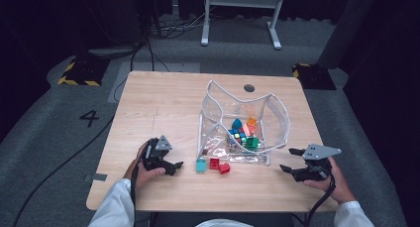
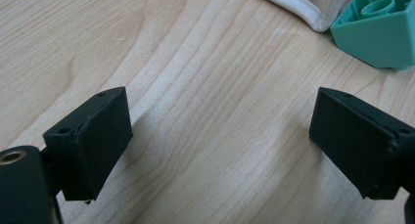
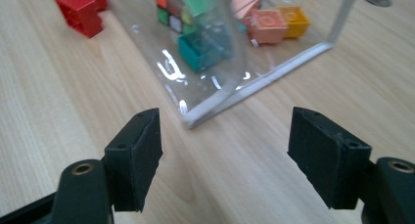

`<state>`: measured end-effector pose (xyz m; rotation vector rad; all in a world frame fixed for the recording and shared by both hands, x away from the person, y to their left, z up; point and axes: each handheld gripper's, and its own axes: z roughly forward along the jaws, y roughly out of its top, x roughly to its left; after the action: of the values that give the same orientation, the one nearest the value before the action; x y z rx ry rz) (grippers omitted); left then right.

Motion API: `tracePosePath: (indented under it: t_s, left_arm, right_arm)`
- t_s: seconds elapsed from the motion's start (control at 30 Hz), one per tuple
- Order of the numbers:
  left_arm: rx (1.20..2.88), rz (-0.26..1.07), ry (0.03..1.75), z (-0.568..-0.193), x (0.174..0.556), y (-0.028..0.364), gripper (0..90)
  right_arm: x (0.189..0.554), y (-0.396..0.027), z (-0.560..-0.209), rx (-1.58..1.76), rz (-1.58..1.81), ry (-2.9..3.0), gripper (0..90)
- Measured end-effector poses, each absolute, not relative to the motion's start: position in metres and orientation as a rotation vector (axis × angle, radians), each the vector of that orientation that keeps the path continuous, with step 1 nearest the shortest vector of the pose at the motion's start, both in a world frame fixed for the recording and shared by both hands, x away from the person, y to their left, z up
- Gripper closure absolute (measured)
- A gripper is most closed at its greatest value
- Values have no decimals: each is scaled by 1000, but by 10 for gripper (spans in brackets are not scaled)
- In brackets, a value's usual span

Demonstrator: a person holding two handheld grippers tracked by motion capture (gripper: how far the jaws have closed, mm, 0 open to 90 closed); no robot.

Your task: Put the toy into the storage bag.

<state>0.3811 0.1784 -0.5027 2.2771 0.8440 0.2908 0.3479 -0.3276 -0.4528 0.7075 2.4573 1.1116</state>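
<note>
1. My left gripper (image 1: 177, 166) rests near the near-left part of the table (image 1: 163, 100), and I hold it in my left hand (image 1: 143, 170). Its jaws stand apart, and in the left gripper view there is only bare wood between them.
2. My right gripper (image 1: 288, 160) is near the near-right edge of the table, in my right hand (image 1: 333, 180). Its jaws also stand wide apart and they clamp nothing; between them in the right gripper view I see wood and the near corner of the bag.
3. The clear plastic bag (image 1: 277, 118) stands open on the right half of the table, toward the middle. It has a white border, and its near corner points at my right gripper but does not touch it.
4. Inside the bag lie several coloured toys: a green block (image 1: 252, 142), an orange block (image 1: 252, 122), a pink block (image 1: 246, 129), a dark teal piece (image 1: 236, 123) and a small cube with many colours (image 1: 237, 135).
5. Three blocks lie outside the bag, just beside its near-left side: a teal block (image 1: 201, 165), then two red blocks (image 1: 219, 165) that touch each other.
6. The teal block is the nearest one to my left gripper, well ahead of the jaws and a little to the right in the left gripper view.
7. A dark round hole (image 1: 249, 88) is in the table near the far edge, behind the bag.
</note>
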Motion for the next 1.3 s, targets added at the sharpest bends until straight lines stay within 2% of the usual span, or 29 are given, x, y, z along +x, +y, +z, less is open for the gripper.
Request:
tracePosePath:
  t_s: [0.33, 0.63, 1.3]
  left_arm:
    - [2277, 291, 844, -503, 381, 178, 88]
    - [2277, 291, 844, -503, 381, 178, 88]
    - [2278, 291, 843, -503, 381, 178, 88]
  right_arm:
    - [335, -291, -486, 632, 1174, 2590, 310]
    - [333, -234, -502, 565, 1177, 2655, 310]
    - [349, -150, -503, 582, 1186, 2674, 248]
